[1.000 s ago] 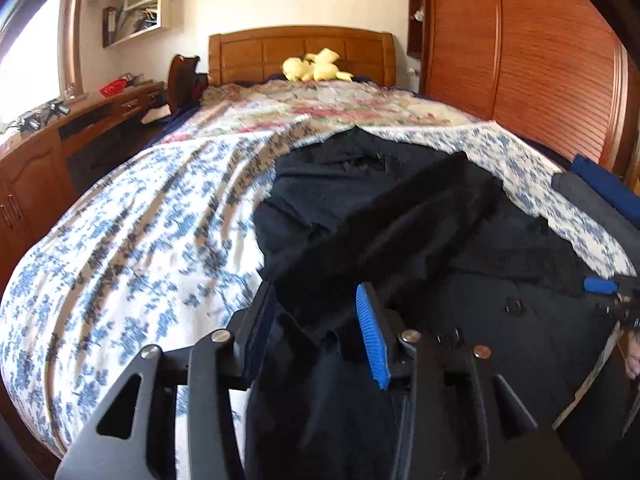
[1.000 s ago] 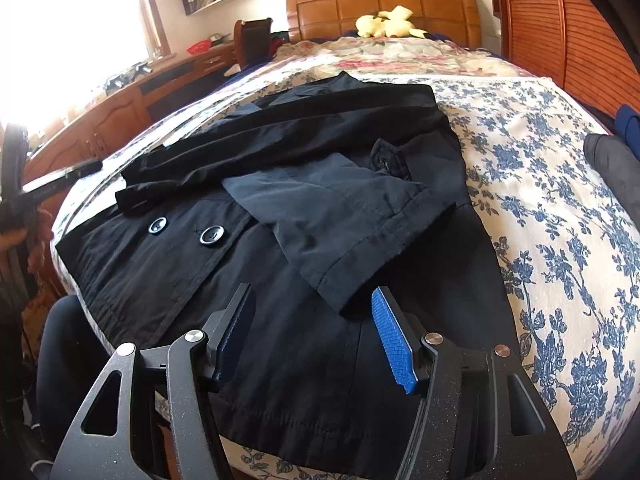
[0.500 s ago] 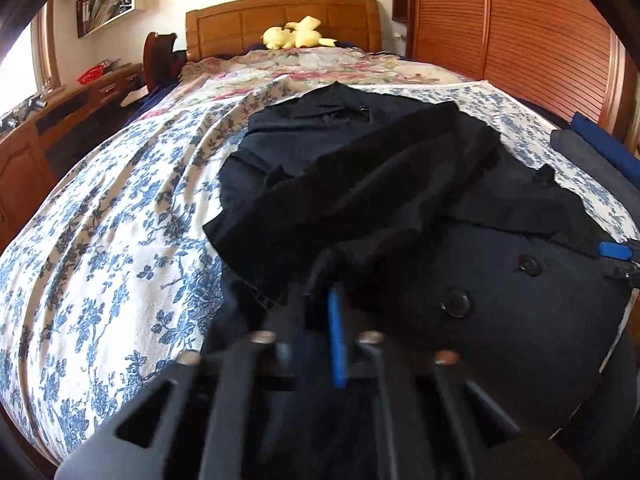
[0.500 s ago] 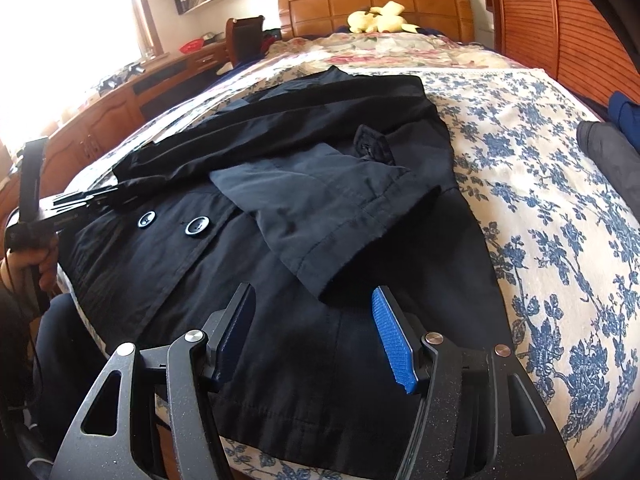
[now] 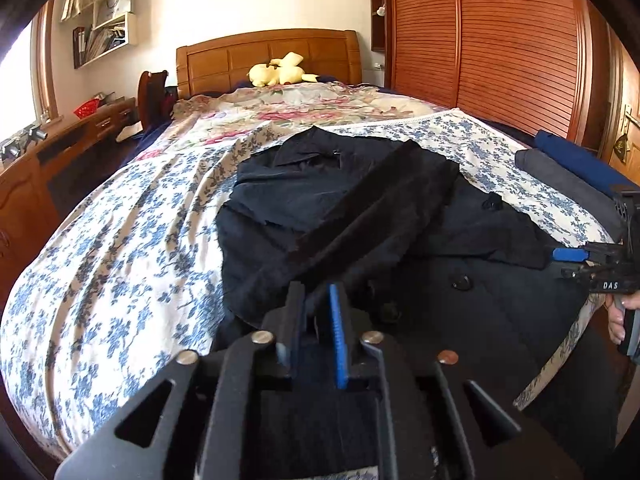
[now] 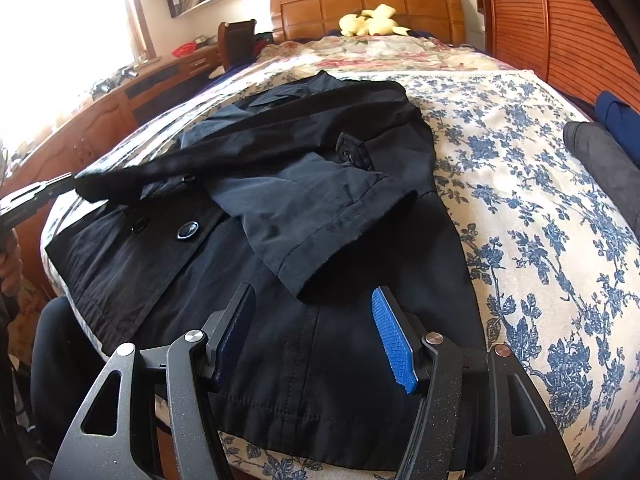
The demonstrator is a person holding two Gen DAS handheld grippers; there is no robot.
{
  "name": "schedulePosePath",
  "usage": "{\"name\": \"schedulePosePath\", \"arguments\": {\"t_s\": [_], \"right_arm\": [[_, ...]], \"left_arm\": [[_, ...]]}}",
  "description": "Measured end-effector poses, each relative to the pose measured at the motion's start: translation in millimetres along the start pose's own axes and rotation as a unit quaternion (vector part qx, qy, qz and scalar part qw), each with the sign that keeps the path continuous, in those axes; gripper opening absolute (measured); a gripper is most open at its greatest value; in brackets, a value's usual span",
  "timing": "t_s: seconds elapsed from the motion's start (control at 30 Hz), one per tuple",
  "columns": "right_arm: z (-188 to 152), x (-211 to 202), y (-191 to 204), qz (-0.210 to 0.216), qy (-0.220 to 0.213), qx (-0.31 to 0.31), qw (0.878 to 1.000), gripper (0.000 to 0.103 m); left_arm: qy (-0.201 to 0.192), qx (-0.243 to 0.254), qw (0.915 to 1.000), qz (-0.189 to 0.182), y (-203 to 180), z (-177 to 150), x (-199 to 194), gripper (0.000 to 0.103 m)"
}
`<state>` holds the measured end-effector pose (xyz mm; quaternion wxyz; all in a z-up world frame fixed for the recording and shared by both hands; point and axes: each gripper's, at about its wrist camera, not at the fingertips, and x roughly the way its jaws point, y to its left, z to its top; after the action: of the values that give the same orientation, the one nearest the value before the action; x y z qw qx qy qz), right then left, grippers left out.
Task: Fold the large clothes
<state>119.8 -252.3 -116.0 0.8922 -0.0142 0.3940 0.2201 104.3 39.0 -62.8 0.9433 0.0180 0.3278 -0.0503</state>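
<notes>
A black double-breasted coat (image 6: 360, 360) lies front-up on the bed, hem toward me. One sleeve (image 6: 312, 216) is folded over its front. The other sleeve (image 5: 380, 216) runs in a long ridge from the shoulder down to my left gripper (image 5: 316, 292). Its jaws stand narrowly apart and are opening, with the cuff's dark cloth still pinched between the pads. The right wrist view shows that left gripper (image 6: 66, 180) at the coat's left edge, holding the sleeve (image 6: 280, 136) end. My right gripper (image 6: 312, 300) hovers open over the hem, nothing between its fingers, and appears again as the right gripper (image 5: 558, 262).
The bed (image 5: 120, 260) has a blue floral sheet, and a yellow plush toy (image 5: 280, 72) sits by the headboard. Folded grey and blue clothes (image 5: 568, 184) lie at its right edge. A wooden desk (image 5: 40, 168) runs along the left and a slatted wardrobe (image 5: 500, 40) along the right.
The left jaws, open around the sleeve a second ago, closed on its cuff and have parted slightly. The left gripper rose a little with the sleeve. The right gripper stayed put.
</notes>
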Motion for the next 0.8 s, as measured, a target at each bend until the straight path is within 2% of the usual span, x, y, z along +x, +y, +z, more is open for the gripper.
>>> {"name": "schedulePosePath", "arguments": {"t_s": [0.17,0.47,0.57,0.8], "right_arm": [[-2,2,-3,-0.009,0.004,-0.004,1.0,0.062],[-10,10,-2,-0.022,0.01,-0.019,1.0,0.065],[-12,13,0,-0.026,0.01,-0.028,0.999,0.067],[-15,14,1,-0.027,0.009,-0.037,0.999,0.07]], "left_arm": [[0.013,-0.006,0.9996,0.022,17,-21,-5,0.026],[0.059,-0.024,0.9962,0.059,50,-56,3,0.029],[0.068,-0.031,0.9952,0.062,56,-64,7,0.031],[0.083,-0.042,0.9938,0.061,65,-76,22,0.045]]}}
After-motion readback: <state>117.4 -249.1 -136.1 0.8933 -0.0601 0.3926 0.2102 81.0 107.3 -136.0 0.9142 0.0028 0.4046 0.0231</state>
